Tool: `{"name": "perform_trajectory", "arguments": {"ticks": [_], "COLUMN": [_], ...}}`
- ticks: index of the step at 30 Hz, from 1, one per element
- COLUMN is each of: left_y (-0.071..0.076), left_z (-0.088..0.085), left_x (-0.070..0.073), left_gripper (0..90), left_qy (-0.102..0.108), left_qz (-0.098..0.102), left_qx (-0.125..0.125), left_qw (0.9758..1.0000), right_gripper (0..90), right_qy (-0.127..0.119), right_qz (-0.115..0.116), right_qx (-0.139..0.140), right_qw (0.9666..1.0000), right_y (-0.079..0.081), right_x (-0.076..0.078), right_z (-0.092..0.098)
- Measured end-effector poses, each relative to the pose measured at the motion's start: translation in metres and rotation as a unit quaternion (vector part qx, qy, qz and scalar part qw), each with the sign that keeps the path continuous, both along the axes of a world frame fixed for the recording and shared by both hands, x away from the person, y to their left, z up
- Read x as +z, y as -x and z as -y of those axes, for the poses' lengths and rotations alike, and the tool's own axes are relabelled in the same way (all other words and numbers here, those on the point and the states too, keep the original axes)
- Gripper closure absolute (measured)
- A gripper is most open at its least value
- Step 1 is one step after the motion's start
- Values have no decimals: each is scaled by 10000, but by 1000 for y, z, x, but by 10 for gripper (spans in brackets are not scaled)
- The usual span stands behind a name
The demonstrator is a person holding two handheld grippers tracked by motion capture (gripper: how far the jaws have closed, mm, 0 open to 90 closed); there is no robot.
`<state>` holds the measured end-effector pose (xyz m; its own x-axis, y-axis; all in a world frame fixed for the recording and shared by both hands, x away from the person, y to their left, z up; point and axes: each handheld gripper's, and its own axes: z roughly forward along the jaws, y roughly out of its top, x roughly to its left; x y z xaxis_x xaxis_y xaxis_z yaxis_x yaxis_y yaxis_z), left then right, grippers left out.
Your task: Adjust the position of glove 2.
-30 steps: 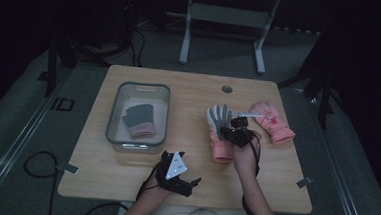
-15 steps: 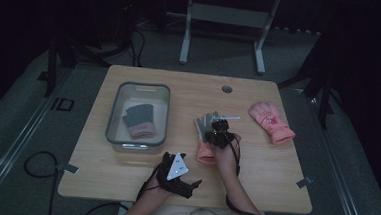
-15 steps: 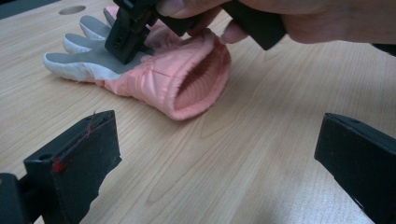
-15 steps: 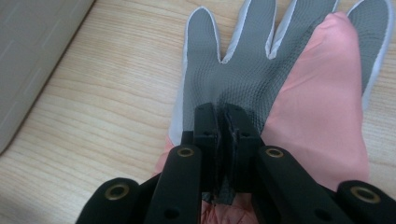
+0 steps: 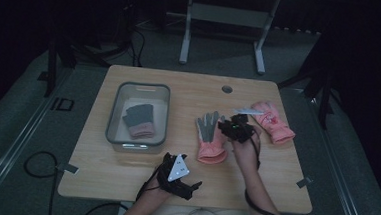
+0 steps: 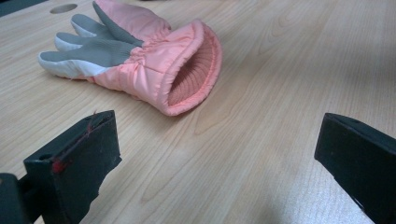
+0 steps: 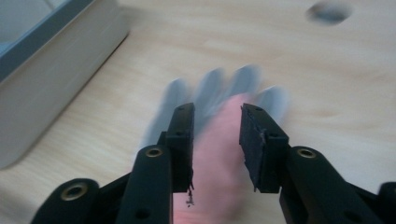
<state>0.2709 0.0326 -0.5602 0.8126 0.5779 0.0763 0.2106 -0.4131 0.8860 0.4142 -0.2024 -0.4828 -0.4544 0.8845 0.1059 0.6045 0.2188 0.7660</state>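
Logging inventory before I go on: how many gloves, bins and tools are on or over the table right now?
Gloves: 3 (palm-up glove, far-right glove, glove in the bin)
Bins: 1 (clear bin)
Tools: 2 (left tool, right tool)
Total: 6

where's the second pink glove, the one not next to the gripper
In the high view the other pink glove lies at the table's right side, just right of the right gripper.

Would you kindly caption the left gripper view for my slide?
Open left gripper faces a pink and grey glove lying on the wooden table.
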Motion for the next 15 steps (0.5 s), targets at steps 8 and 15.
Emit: {"name": "perform_trajectory", "arguments": {"ticks": [8,15], "left_y": [-4,-5], "left_z": [-2,-4], "left_x": [-2,-2], "left_gripper": [0,0], "left_qy": [-32,-53], "left_qz": [-8,85], "left_qx": [-32,54], "left_qw": [10000,9999], "right_gripper": [662,662], "right_qy": [284,809], "right_qz": [268,372], "right_qx": [-127,-229], "right_qw": [9992,9958], "right_y": [-21,-39], "right_x": [5,6], "right_z": [88,155]}}
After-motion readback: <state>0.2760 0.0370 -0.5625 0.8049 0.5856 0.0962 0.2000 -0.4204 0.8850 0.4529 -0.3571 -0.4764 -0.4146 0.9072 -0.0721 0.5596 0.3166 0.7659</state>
